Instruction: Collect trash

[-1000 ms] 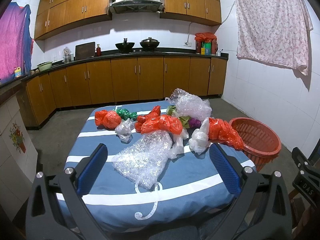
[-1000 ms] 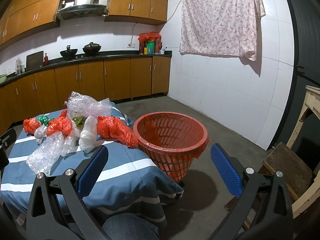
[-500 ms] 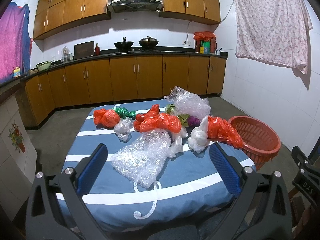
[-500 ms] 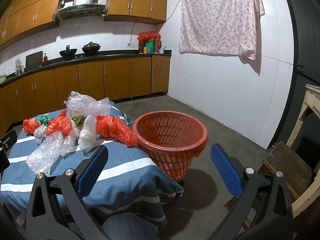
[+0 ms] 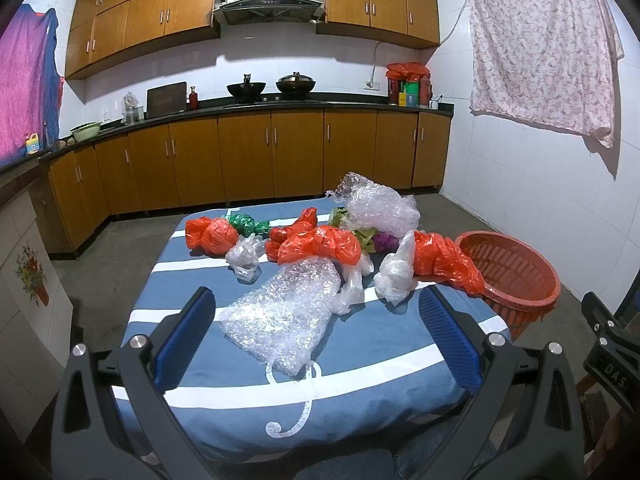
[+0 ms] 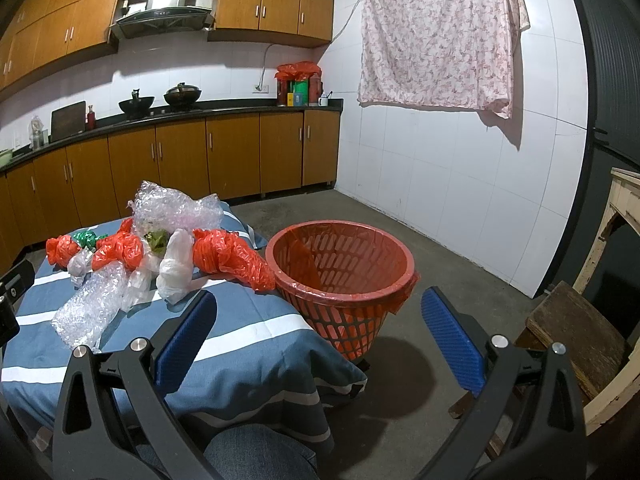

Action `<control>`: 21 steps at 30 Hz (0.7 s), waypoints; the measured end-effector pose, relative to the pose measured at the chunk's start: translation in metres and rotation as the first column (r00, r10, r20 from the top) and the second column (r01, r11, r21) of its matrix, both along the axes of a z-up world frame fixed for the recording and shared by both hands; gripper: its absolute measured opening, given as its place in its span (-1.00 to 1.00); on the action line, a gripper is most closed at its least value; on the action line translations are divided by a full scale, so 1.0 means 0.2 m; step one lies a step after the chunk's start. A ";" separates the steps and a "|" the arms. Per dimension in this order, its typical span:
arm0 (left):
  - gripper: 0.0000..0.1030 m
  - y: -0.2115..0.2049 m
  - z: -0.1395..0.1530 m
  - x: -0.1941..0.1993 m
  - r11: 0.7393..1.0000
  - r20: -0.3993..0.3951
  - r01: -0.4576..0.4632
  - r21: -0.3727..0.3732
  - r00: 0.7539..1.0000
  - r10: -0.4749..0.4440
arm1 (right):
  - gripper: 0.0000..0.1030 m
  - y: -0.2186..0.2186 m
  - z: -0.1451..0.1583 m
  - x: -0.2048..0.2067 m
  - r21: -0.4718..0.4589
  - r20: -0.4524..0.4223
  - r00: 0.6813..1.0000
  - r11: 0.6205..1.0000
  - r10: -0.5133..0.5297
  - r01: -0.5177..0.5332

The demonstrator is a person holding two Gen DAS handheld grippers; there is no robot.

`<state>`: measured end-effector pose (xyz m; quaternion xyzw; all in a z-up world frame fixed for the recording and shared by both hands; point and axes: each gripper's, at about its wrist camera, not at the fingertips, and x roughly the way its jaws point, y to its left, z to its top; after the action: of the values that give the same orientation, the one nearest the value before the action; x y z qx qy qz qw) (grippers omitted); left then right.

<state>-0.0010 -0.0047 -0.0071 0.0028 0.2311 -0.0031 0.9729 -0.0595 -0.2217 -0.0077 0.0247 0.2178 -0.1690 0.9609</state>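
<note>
Over table: left gripper (image 5: pixel 316 332) released | right gripper (image 6: pixel 318 330) released; only right view shows basket (image 6: pixel 344 280) interior

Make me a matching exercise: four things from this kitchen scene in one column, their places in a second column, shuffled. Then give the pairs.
1. red basket
2. bubble wrap sheet
3. floral cloth
4. two woks

A. on the counter stove
B. on the floor beside the table
C. hung on the white wall
D. nearest piece on the striped tablecloth

Pairs: 1-B, 2-D, 3-C, 4-A
</note>
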 end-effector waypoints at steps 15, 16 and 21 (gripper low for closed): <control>0.93 0.00 0.00 0.00 1.000 -0.002 0.000 0.000 1.000 0.000 | 0.97 -0.02 0.00 0.00 0.001 -0.002 1.000 1.000 -0.001 0.001; 0.93 0.00 0.00 0.00 1.000 -0.002 0.000 0.000 1.000 0.000 | 0.97 -0.02 0.00 0.00 0.001 -0.001 1.000 1.000 -0.001 0.001; 0.93 0.00 0.00 0.00 1.000 -0.003 0.000 0.000 1.000 0.000 | 0.97 -0.02 0.00 0.00 0.002 -0.003 1.000 1.000 -0.001 0.001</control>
<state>-0.0003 -0.0042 -0.0066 0.0025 0.2326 -0.0031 0.9726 -0.0593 -0.2262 -0.0081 0.0256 0.2192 -0.1694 0.9605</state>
